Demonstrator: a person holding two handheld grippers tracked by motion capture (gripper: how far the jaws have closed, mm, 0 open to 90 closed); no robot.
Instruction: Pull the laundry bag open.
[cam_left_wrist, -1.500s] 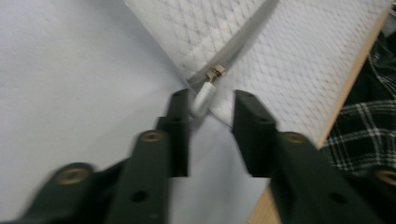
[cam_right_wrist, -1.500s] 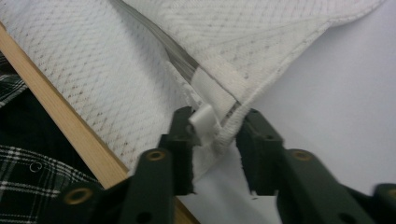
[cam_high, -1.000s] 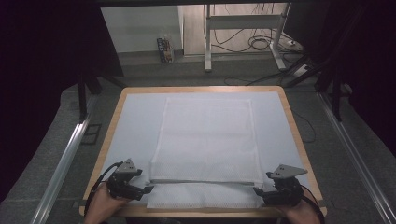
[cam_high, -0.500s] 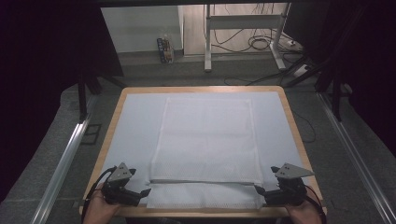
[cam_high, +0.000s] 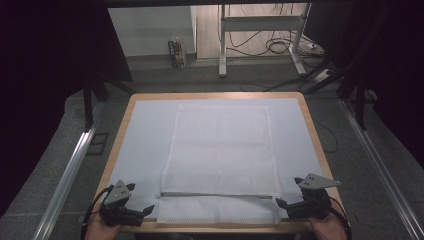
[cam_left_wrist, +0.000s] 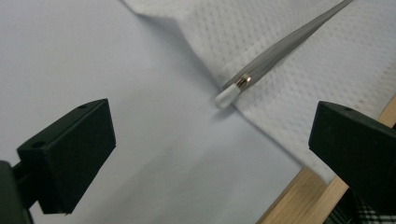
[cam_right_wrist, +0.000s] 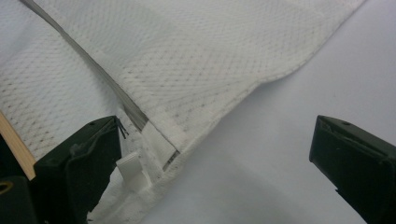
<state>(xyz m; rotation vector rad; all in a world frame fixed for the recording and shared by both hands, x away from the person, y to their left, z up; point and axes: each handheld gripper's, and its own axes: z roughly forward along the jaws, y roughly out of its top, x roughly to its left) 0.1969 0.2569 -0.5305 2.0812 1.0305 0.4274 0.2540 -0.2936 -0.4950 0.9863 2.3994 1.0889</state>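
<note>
A white mesh bag (cam_high: 220, 150) lies flat in the middle of the table, with a grey zipper (cam_high: 220, 195) running across near its front edge. My left gripper (cam_high: 150, 209) sits open at the bag's front left corner, just off the fabric. In the left gripper view the left gripper (cam_left_wrist: 210, 158) faces the zipper's white-tipped end (cam_left_wrist: 227, 97). My right gripper (cam_high: 279, 202) is open at the front right corner. In the right gripper view the right gripper (cam_right_wrist: 215, 158) brackets the bag's corner (cam_right_wrist: 196, 56), and a white zipper tab (cam_right_wrist: 130, 170) lies beside its left jaw.
A white sheet (cam_high: 145, 145) covers the table, and a wooden rim (cam_high: 320, 145) frames it. The front wooden edge (cam_left_wrist: 299, 196) lies close under both grippers. Beyond the table are desk legs and cables (cam_high: 280, 45) on the floor. A metal rail (cam_high: 70, 170) runs along the left side.
Both grippers have drawn back toward the front edge and slightly outward from the bag's corners. The bag lies as before.
</note>
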